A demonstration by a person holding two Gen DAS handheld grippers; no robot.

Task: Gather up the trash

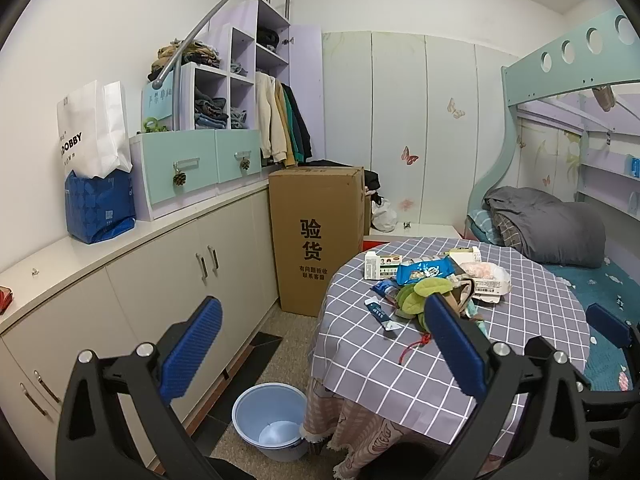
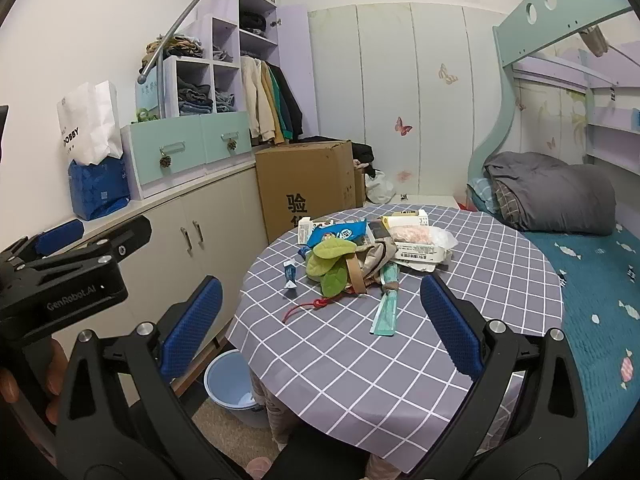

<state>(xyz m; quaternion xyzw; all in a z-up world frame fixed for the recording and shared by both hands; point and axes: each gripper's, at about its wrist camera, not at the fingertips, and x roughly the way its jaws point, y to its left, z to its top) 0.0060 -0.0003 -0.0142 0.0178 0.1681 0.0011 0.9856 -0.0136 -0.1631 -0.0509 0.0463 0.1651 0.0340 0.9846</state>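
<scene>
Both grippers hover near the round checked table (image 2: 340,352), left gripper (image 1: 324,354) and right gripper (image 2: 320,326) spread wide, holding nothing. Trash pile (image 2: 372,252) sits at the table's far side; blue bucket (image 1: 270,420) stands on the floor, left.

Bucket (image 2: 228,384) half behind tablecloth (image 2: 360,360)

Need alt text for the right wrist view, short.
Open right gripper hovers, empty, over a round table in a grey checked cloth, facing a pile of trash: blue snack wrapper, green leaf-shaped item, teal sleeve. A blue bucket stands on the floor at left, the left gripper above it.
</scene>
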